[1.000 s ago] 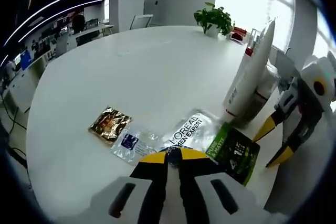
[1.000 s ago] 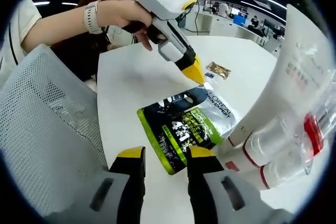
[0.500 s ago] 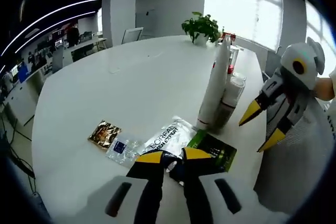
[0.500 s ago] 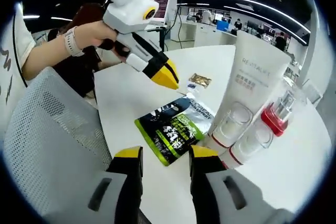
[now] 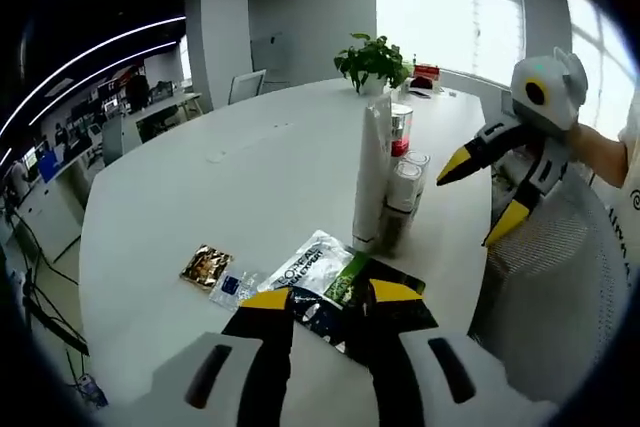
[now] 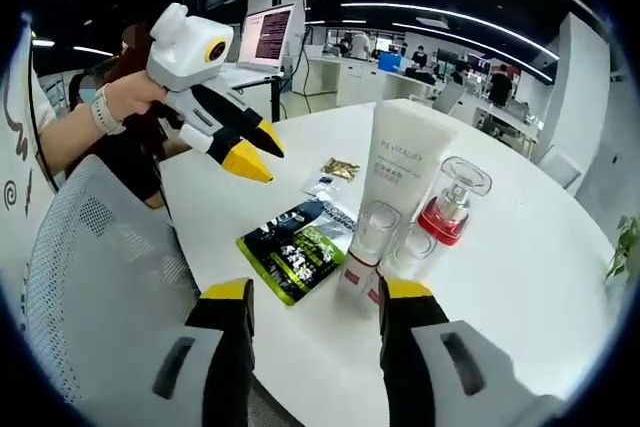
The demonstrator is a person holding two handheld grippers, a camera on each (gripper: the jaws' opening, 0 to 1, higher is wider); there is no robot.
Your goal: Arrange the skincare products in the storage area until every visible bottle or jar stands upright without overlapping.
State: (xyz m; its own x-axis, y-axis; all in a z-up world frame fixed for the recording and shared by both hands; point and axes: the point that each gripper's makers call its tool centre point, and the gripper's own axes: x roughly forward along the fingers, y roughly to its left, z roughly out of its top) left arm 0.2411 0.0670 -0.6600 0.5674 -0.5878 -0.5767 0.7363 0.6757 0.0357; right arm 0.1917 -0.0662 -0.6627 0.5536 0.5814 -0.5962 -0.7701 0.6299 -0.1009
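Both grippers hover apart and empty: left gripper (image 5: 318, 297), right gripper (image 6: 317, 292). The tube (image 6: 396, 175) and bottle (image 6: 448, 202) stand upright, touching, right of the flat sachets (image 6: 297, 247). Best move now: square up, approach the cluster slowly, nudge nothing over.

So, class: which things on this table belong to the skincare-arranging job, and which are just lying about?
Job: white tube; red-collared glass bottle; small clear bottle.
Lying about: green-black sachet; clear L'Oreal sachet; gold sachet; potted plant; mesh chair.
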